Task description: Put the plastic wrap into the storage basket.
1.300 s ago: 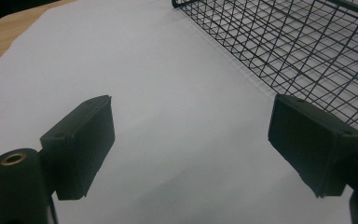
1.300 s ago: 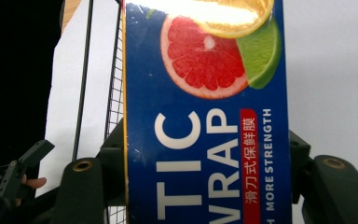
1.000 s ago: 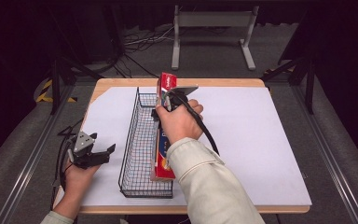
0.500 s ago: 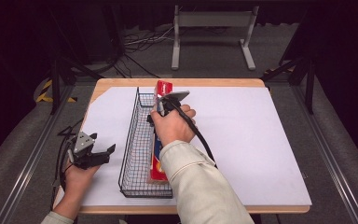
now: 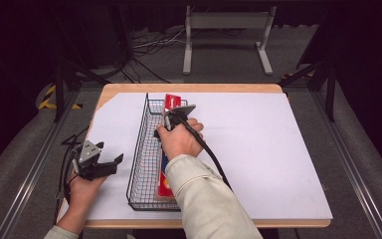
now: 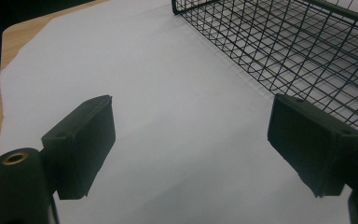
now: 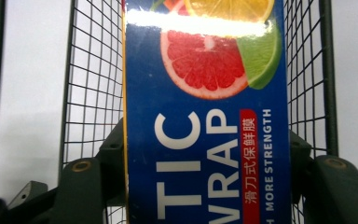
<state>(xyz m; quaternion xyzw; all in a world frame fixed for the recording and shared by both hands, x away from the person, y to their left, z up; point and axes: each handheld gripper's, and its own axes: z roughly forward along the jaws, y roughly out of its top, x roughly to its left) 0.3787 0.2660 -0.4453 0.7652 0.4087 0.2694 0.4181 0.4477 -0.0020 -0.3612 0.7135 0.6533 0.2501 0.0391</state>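
I'm gripping the plastic wrap box between my right tongs' 2 jaws, holding it inside the wire basket; my left tongs are gaping wide over white paper

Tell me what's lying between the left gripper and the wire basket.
Nothing: in the left gripper view, bare white paper runs from the open left gripper to the wire basket. The high view shows the same bare stretch.

Right hand hides right gripper; plastic wrap box cut off top and bottom.
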